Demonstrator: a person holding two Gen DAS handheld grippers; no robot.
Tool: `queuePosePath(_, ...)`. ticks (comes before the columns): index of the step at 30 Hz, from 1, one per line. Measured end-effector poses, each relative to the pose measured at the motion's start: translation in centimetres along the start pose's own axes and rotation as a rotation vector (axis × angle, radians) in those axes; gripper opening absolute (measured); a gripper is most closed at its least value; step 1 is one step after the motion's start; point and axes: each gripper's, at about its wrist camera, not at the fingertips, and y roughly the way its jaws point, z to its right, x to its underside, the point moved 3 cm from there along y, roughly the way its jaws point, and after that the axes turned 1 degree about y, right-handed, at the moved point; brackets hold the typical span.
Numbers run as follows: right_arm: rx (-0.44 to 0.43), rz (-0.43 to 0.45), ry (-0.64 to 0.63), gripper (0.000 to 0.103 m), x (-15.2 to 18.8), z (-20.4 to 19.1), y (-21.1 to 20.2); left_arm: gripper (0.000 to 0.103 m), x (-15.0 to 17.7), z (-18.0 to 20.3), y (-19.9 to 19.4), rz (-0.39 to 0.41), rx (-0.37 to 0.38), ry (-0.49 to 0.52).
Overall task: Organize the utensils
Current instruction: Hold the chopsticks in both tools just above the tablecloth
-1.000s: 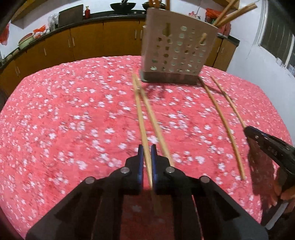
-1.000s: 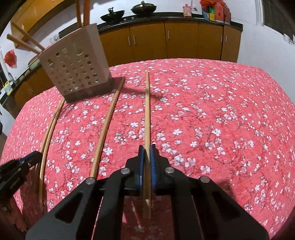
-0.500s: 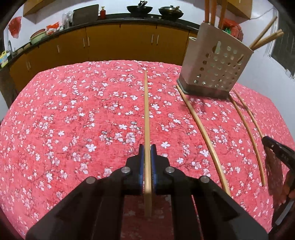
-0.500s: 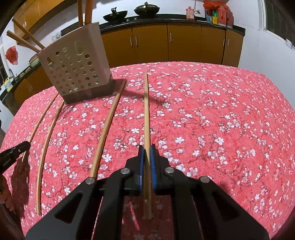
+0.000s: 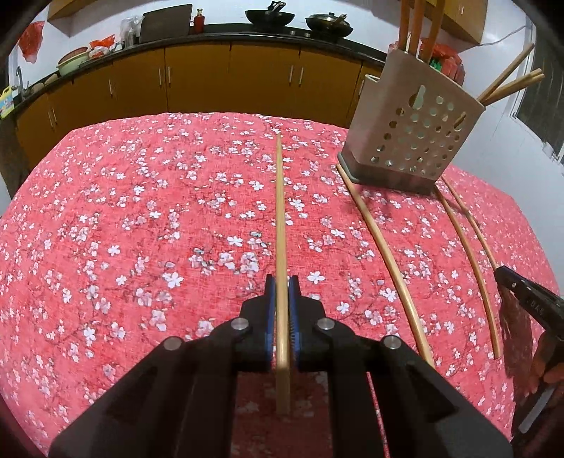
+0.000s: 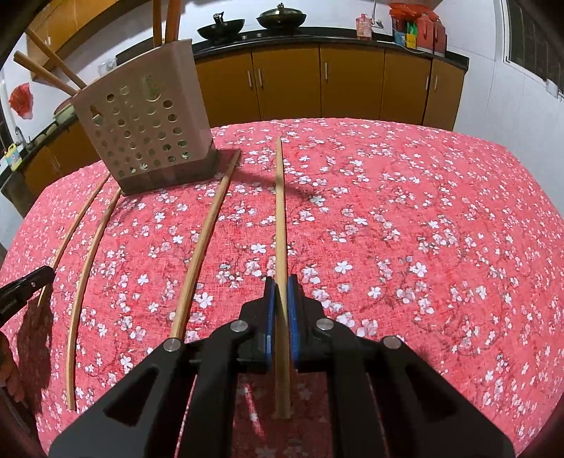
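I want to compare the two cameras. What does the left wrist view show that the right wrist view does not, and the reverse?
Only the left wrist view: the right gripper at its right edge, plus a dark board and a red bottle on the counter. Only the right wrist view: the left gripper at its left edge, plus a pink container. Both: the holder, the cloth, two woks, other chopsticks near the holder, and a chopstick clamped in the view's own gripper.
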Motion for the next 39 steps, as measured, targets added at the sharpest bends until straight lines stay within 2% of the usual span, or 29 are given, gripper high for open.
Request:
queuePosePath(29,-0.004,-0.003,0.004,0.009,-0.1,0.0,0.2,0.01,0.0,0.0,-0.1,-0.002,0.005,-0.011)
queuePosePath(35,-0.001,-0.006,-0.013,0.009,0.7,-0.2,-0.3,0.011,0.5,0.8,-0.5,-0.007,-0.044,0.043)
queuePosePath(39,-0.011,-0.006,-0.005,0.009,0.9,0.0,-0.6,0.011,1.1,1.0,-1.1,-0.009,-0.039,0.046)
